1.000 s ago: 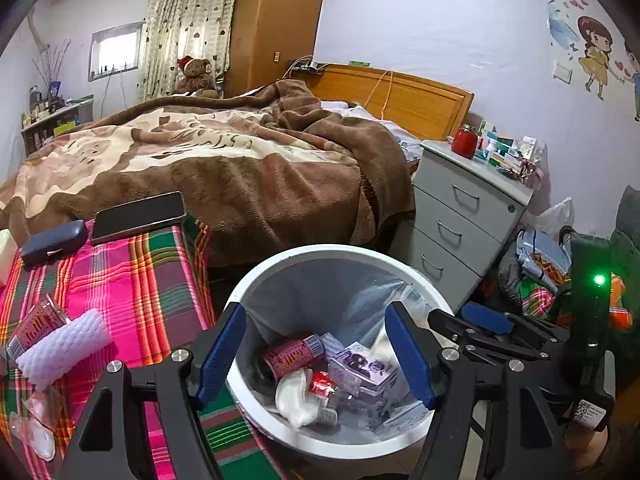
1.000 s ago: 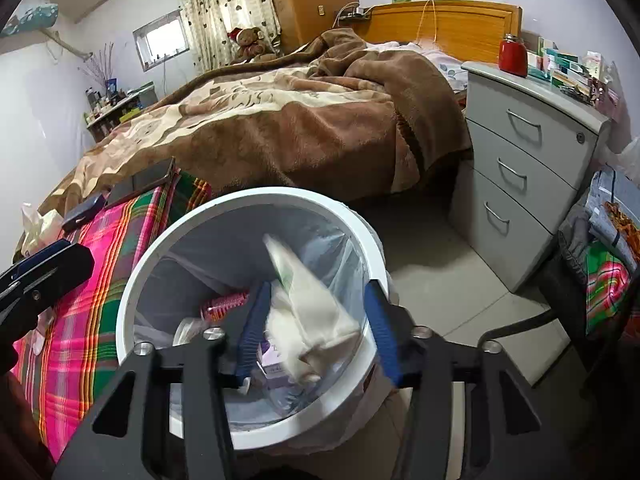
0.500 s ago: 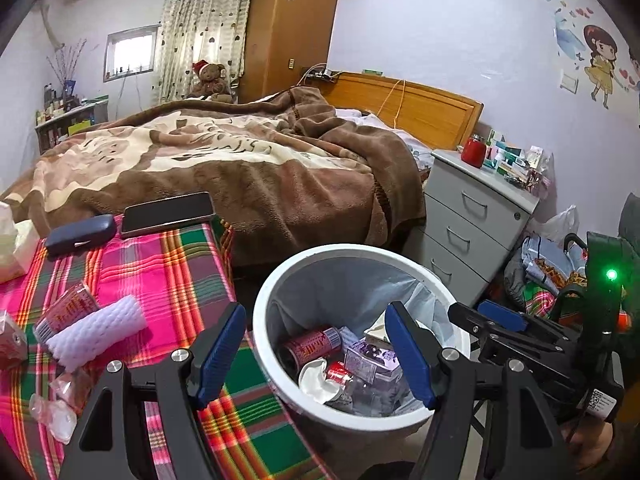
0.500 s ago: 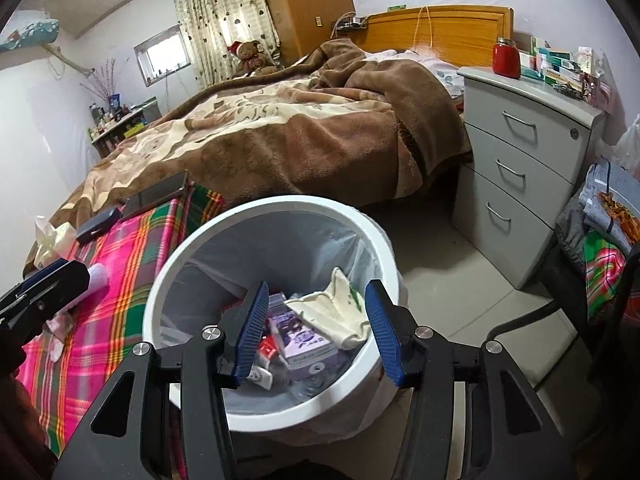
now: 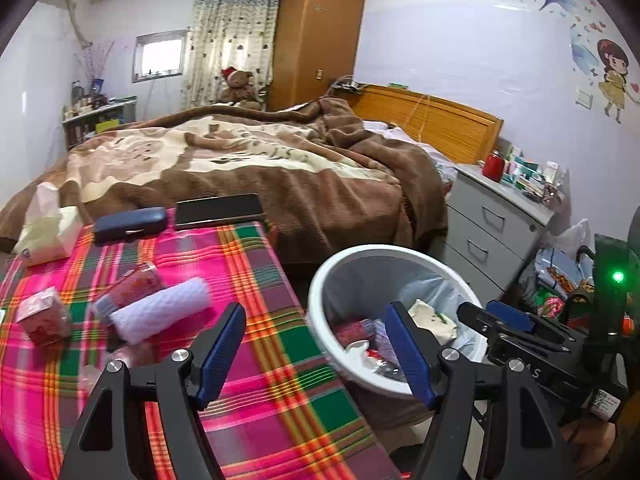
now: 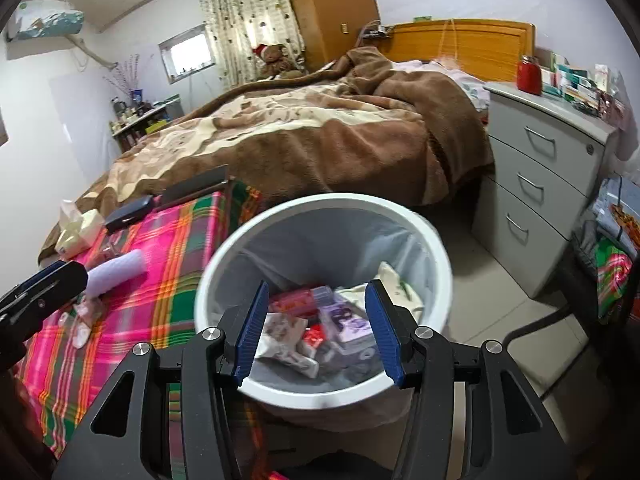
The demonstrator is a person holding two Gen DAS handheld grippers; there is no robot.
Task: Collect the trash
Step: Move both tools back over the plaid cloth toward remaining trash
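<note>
The round white plastic bin (image 6: 436, 248) with its clear liner already held several pieces: a cream crumpled wrapper (image 6: 390, 286), a red packet (image 6: 292, 300) and a purple printed box (image 6: 348, 326). More seemingly remained on the pink plaid-covered counter (image 5: 256, 272): a white ribbed foam roll (image 5: 160, 312), a red cylindrical packet (image 5: 134, 282) and a small red pouch (image 5: 42, 314). The right hand-held gripper (image 6: 316, 324) hung wide open and empty just above the bin. The left hand-held gripper (image 5: 316, 348), also open and empty, had the foam roll ahead to its left.
</note>
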